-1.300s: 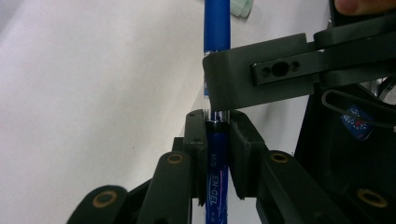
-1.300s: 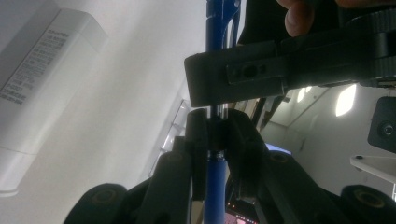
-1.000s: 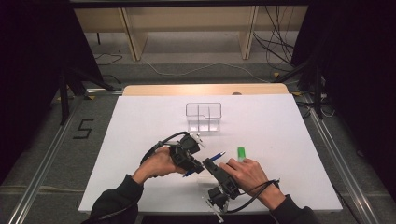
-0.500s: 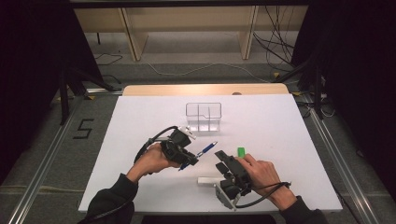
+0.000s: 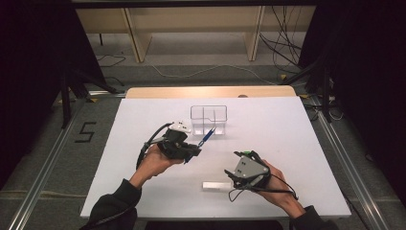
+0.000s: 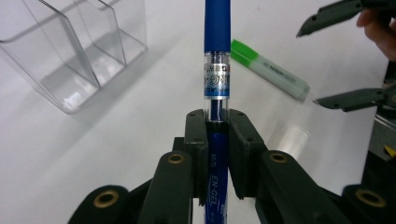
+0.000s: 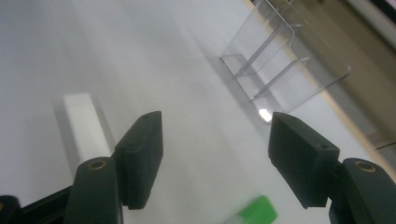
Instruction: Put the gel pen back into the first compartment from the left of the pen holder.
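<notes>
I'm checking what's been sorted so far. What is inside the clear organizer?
The clear organizer looks empty; its compartments show only table through the walls. The blue pen is clamped in the left gripper, outside it.

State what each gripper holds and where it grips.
Left gripper clamps the blue pen on its lower barrel. Right gripper, jaws just opening, holds nothing.

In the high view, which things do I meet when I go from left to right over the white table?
left claw → blue pen → white block → right claw
</notes>
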A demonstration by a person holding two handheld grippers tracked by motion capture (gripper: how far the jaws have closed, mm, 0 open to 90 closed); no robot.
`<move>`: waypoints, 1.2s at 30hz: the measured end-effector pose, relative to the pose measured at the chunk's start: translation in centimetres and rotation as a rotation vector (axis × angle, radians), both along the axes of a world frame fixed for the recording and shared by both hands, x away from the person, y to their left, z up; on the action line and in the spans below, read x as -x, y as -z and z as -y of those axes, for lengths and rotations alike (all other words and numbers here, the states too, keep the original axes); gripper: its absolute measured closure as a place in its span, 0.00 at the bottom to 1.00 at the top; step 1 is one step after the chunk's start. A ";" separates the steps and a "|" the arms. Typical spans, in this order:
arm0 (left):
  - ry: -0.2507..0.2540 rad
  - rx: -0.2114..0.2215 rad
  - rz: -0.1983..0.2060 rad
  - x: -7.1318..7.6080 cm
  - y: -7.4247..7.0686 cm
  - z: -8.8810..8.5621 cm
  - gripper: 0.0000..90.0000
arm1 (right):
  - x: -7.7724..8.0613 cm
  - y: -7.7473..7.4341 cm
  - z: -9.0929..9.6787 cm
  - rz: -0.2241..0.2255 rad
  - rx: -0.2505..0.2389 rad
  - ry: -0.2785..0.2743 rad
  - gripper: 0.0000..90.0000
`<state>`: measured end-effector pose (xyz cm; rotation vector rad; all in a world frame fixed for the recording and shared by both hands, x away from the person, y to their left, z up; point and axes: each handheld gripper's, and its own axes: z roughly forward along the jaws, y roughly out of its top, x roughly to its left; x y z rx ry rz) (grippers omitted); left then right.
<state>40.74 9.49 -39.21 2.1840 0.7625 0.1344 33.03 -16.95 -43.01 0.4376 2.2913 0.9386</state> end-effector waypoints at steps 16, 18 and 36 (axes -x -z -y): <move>-0.171 0.194 0.175 -0.3 -1.0 -1.3 0.88 | -0.8 -0.3 3.6 -0.247 -0.360 0.131 0.33; -0.193 0.226 0.174 -0.7 -1.0 -1.5 0.88 | -0.7 -0.3 4.0 -0.259 -0.387 0.142 0.33; -0.323 0.320 0.233 -5.2 -1.7 -0.5 0.88 | -0.3 0.0 4.7 -0.314 -0.436 0.156 0.31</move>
